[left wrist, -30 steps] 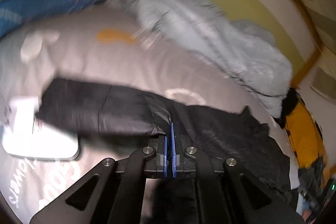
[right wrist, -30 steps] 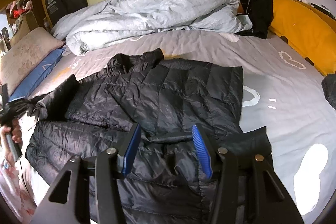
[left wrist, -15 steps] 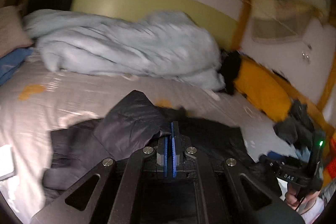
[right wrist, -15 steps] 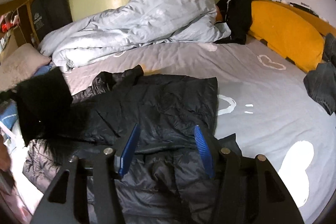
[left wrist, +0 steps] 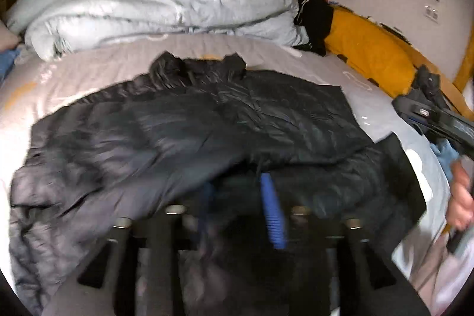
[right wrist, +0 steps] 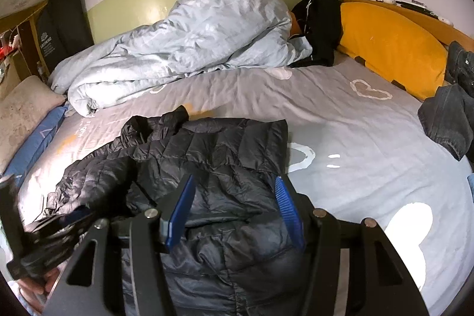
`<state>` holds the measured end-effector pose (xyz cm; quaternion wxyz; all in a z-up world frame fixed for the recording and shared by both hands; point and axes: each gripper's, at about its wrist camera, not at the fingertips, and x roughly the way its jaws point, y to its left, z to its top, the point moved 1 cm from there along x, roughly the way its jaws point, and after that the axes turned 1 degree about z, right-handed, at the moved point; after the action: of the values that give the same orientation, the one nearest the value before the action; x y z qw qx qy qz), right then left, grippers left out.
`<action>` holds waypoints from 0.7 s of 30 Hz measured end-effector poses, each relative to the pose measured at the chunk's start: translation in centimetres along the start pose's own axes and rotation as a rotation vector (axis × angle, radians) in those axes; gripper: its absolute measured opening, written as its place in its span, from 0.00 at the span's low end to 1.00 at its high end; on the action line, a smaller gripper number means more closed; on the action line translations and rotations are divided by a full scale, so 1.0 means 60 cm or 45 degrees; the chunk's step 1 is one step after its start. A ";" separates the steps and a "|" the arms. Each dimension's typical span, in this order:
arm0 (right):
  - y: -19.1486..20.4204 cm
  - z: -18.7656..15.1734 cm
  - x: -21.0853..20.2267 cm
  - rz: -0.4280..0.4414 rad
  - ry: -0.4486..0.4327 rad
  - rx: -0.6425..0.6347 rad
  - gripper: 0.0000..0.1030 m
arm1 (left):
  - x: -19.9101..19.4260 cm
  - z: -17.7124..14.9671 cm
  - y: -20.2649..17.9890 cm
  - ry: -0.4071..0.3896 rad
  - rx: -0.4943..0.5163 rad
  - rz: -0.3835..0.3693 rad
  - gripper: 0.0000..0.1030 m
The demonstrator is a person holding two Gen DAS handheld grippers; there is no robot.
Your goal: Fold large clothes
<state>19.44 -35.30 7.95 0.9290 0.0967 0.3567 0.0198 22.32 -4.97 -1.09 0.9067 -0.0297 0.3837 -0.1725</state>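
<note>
Black quilted jacket (right wrist: pixel 213 168) lies on the grey bed sheet (right wrist: pixel 355 123), its left sleeve now folded across the body. Left gripper (left wrist: pixel 240 203), clamped on that sleeve a second ago, has just opened and released it. Right gripper (right wrist: pixel 234 209) hovers open and empty above the jacket. Sleeve fold appears complete; the opposite side likely remains.

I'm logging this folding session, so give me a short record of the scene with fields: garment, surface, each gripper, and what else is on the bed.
garment: black puffer jacket, spread flat, sleeve folded across the body
surface: grey bedsheet with white heart prints
left gripper: jaws just opened, over the jacket's near edge, blurred
right gripper: open, above the jacket, pads not pressing it
other items: light blue duvet, orange cushion, dark clothes at right
</note>
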 end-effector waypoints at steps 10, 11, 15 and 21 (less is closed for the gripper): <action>0.112 -0.049 0.002 -0.067 -0.043 -0.264 0.52 | -0.168 0.015 0.139 -0.199 -0.124 0.094 0.58; 0.137 -0.058 0.001 -0.031 -0.037 -0.308 0.52 | -0.177 0.017 0.155 -0.212 -0.119 0.132 0.58; 0.210 -0.091 0.001 0.035 -0.016 -0.430 0.52 | -0.201 0.017 0.210 -0.236 -0.160 0.204 0.58; 0.323 -0.139 0.022 0.078 0.055 -0.562 0.52 | -0.188 0.013 0.264 -0.006 -0.250 0.209 0.58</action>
<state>15.50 -14.80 4.80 0.9187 -0.0987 0.3604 0.1277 20.18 13.61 4.25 0.9115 -0.0871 0.3977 -0.0593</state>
